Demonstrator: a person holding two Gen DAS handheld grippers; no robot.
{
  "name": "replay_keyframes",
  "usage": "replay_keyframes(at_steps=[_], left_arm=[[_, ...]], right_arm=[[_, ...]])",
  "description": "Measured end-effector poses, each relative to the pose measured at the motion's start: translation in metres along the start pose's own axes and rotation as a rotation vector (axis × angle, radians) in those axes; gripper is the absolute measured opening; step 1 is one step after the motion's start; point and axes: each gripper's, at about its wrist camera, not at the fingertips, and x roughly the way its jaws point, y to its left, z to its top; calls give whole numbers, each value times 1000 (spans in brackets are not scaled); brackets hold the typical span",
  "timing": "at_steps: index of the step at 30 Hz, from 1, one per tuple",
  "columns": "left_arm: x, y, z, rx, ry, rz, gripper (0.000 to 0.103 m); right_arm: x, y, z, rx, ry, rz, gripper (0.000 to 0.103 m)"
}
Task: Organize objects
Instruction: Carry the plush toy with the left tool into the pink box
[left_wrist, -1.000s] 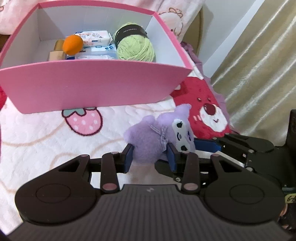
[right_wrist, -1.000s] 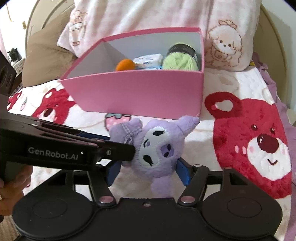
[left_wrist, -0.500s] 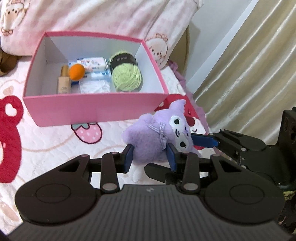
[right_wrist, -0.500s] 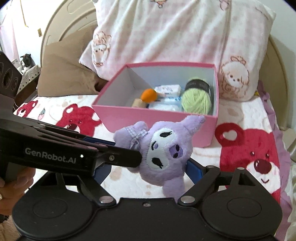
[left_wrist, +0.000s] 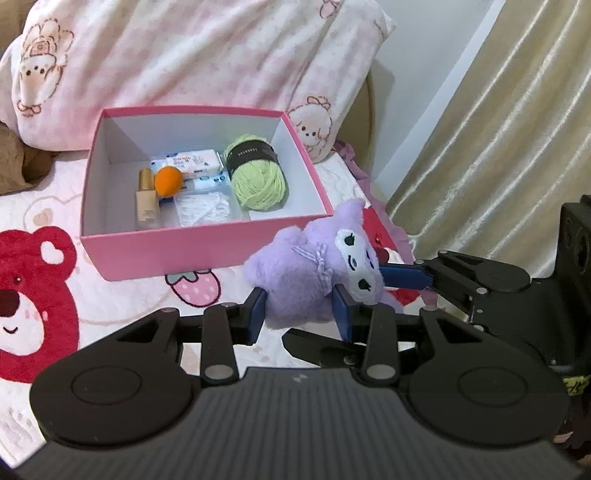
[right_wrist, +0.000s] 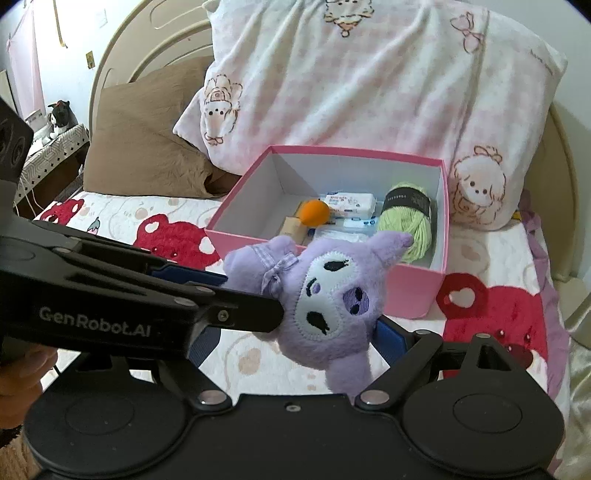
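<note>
Left wrist view, left to right. A bear-print quilt covers the bed; on it stands a pink box, open at the top, in front of a pink pillow. Inside the box, from the left: a bottle, an orange ball, tissue packs and a skein of green yarn. Near and right of the box, clear of the quilt, a purple plush is gripped at its body by the left gripper, whose blue pads press into the fur on both sides. The right gripper reaches in from the right beside the plush's face; a curtain hangs behind it.

Right wrist view. The left gripper enters from the left and clamps the plush. The right gripper has just been opening; its pads flank the plush's lower body, apparently without pressing, though the left pad is partly hidden. The box lies just beyond.
</note>
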Motion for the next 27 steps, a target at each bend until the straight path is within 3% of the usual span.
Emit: replay_keyframes(at_steps=[21,27], left_arm=[[-37,14,52,-40,-88,12,37],[-30,32,78,-80,-113,39,37]], right_arm=[[-18,15,69,-128,-63,37,90],[0,9,100,-180,-66,42,81]])
